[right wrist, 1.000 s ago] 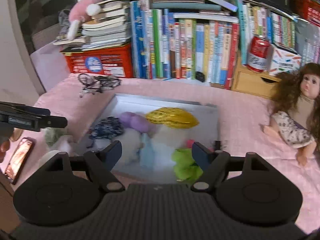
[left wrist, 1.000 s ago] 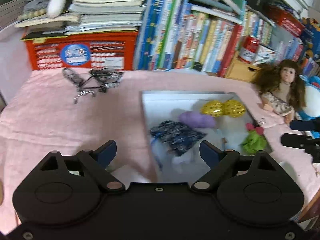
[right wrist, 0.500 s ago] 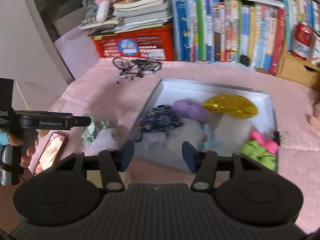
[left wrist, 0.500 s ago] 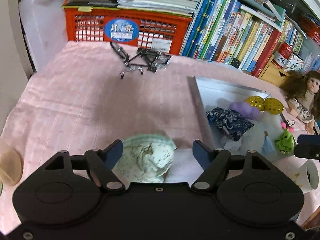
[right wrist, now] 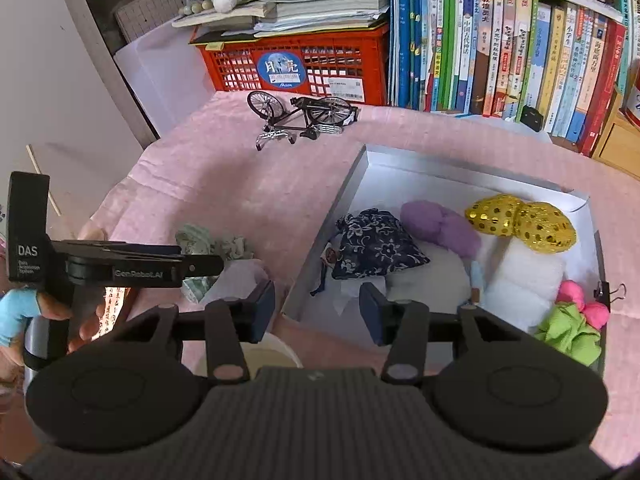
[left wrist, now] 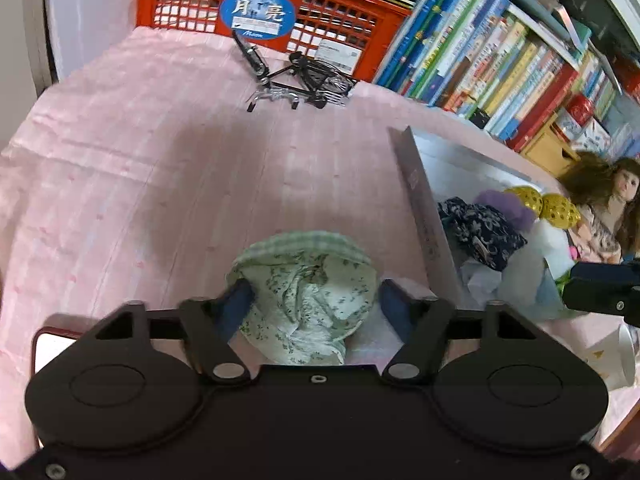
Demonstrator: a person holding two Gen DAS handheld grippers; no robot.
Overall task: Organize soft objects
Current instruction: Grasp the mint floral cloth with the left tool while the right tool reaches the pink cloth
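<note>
Left gripper narrows around a crumpled green floral cloth on the pink tablecloth, just left of the silver tray.

A second ago this gripper looked into the tray with its jaws wide; now it has swung left and down over the cloth, jaws closing with the cloth between them, the left pad at the fabric and the right pad not yet clearly pressing. The right gripper is closing too, with nothing between its jaws, above the tray's near-left corner. In my judgement the cloth is the next soft item bound for the tray, which already holds other soft things. Readable writing: "Moon" on the red crate's blue sticker; "DAS" and "GenRobot.AI" on the left gripper's body.
</note>
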